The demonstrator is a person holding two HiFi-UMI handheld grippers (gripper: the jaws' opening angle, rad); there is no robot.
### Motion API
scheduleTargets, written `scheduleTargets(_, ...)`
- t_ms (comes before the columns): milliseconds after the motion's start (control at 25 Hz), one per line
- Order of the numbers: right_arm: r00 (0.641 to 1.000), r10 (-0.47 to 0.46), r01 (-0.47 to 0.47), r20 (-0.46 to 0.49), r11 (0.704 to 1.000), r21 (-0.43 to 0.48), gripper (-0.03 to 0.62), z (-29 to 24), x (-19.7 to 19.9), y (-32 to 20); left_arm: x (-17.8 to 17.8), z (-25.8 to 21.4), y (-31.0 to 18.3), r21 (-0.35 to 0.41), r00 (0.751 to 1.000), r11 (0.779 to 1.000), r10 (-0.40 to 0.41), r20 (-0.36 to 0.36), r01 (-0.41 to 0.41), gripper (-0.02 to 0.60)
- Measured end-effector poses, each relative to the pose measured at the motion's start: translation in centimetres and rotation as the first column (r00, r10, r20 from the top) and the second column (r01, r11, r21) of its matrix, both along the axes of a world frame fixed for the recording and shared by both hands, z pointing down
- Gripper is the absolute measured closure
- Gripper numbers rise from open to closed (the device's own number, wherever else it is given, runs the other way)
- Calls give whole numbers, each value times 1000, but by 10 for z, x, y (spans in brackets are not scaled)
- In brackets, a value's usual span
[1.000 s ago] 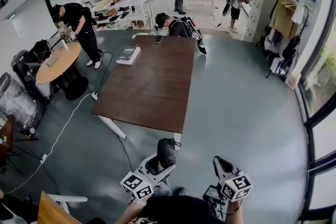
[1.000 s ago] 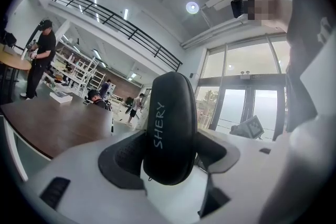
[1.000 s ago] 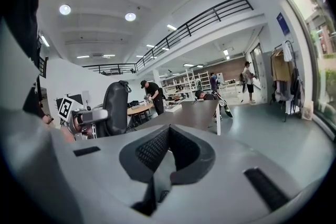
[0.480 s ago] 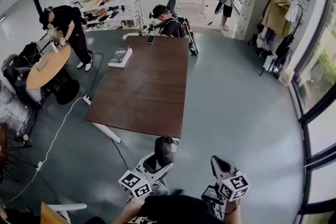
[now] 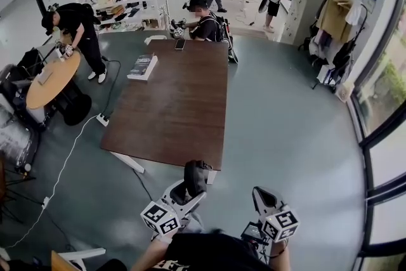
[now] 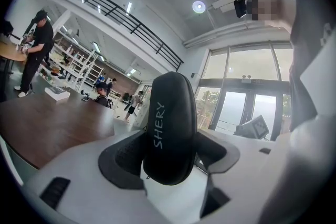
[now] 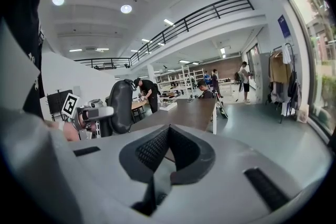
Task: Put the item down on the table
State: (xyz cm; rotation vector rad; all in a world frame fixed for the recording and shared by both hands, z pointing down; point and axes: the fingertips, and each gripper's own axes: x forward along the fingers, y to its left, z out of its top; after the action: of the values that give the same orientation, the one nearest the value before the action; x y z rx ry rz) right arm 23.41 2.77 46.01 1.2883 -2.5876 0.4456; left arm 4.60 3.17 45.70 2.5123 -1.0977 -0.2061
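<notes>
At the near right corner of the brown worktop [image 5: 171, 105], grips a black oval hard case [image 6: 169, 128] in the left tool [image 5: 190, 188]. Pinches it upright between two black ribbed pads [image 6: 118, 157], narrow edge toward the tool's camera, white lettering SHERY running up that edge. Holds it in the air, clear of the wood. From the head view, cannot tell whether it hangs over the corner or just short of it.

Just right of that, carries the right tool [image 7: 168, 134] with jaws pressed together at the tips and nothing between them. Points it along the right-hand edge of the worktop, with the left tool and its case showing off to the left in the right gripper view. Raises both tools side by side, near each other but not touching.

At the far left corner of the worktop, shows a book [image 5: 141, 66] lying flat. At the far edge, shows a dark phone [image 5: 180, 44], well apart from the book. Leaves the long middle of the wood bare.

Beyond the far edge, finds a person in a dark top [image 5: 204, 22] close against the worktop. Off the left side, on the grey-green floor [image 5: 285, 124], finds a round wooden table [image 5: 47, 79] with another person in black [image 5: 79, 22] leaning over it. Across the floor from the left side of the worktop, traces a white cable [image 5: 76, 155].
</notes>
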Motion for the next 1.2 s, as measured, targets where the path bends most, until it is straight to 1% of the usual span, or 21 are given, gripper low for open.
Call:
scheduleTargets(360, 1000, -22, 22, -19, 1000, -1, 608, -2, -19, -28, -17, 2, -27, -12, 1000, 1000, -12, -7, 12, 278)
scheduleTargets(880, 997, -45, 45, -67, 999, 3, 608, -5, -47, -67, -43, 3, -70, -10, 1000, 1000, -27, -14, 27, 278)
scheduleTargets(1200, 993, -62, 62, -96, 998, -6, 608, -3, -74, -88, -68, 7, -92, -25, 999, 999, -40, -22, 40, 278)
